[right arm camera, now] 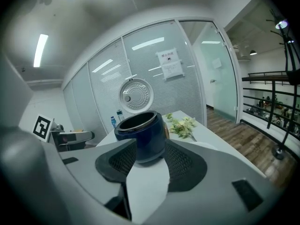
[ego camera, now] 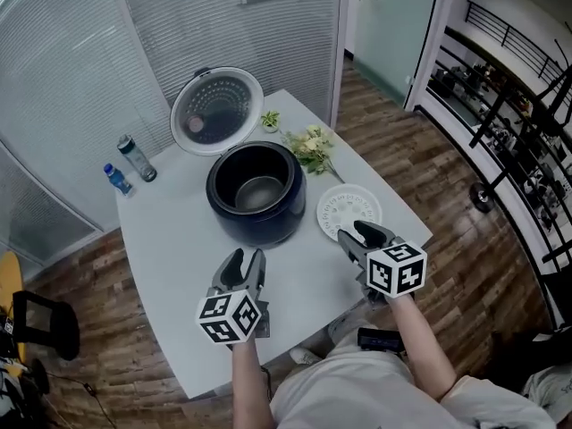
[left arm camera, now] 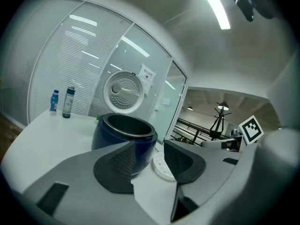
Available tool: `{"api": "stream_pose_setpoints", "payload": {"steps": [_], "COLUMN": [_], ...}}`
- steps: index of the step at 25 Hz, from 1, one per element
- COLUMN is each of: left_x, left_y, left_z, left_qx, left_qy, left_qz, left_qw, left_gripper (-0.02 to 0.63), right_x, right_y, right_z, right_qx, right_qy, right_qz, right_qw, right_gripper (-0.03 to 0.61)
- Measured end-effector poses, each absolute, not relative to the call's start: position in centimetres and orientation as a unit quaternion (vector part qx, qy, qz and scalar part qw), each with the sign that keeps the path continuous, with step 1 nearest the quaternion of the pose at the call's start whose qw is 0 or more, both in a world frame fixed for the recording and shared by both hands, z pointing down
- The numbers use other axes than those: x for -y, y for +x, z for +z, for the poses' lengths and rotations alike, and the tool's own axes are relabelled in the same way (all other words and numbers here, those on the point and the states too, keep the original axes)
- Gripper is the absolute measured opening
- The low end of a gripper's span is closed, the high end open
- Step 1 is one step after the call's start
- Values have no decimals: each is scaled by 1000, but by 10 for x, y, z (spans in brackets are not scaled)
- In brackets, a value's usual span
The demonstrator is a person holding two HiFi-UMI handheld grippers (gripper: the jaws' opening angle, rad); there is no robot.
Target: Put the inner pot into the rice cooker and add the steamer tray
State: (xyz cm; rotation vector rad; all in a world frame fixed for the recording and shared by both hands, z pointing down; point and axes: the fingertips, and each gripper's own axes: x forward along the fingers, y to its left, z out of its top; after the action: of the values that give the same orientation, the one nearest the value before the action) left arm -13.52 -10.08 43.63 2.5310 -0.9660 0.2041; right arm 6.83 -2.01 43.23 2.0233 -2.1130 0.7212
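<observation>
Jaws on the left gripper (ego camera: 245,259) are spread, nothing held. An inner pot (ego camera: 261,193) seems already seated in the rice cooker (ego camera: 259,226). The steamer tray (ego camera: 344,206) lies flat just right of it, near the right gripper (ego camera: 360,236), equally spread and empty. The thin tray could be shoved off the table (ego camera: 179,239) if pinched shallowly. Both grippers are pointed slightly downward.
</observation>
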Motion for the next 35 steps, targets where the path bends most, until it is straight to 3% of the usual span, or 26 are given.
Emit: {"api": "stream_pose_setpoints", "payload": {"steps": [12,35], "left_x": [95,111], "left_y": [-67,68], "left_z": [478,619], "left_qx": [331,354], "left_qy": [915,860], "left_qz": [95,190], "left_qw": [209,314], "left_gripper": [179,179], "right_x": [2,38], "right_y": [133,280], "right_z": [486,614], "right_qx": [668,645], "right_qy": [682,660], "right_qz": [289,361], "right_qw": [73,133], "right_gripper": [186,186]}}
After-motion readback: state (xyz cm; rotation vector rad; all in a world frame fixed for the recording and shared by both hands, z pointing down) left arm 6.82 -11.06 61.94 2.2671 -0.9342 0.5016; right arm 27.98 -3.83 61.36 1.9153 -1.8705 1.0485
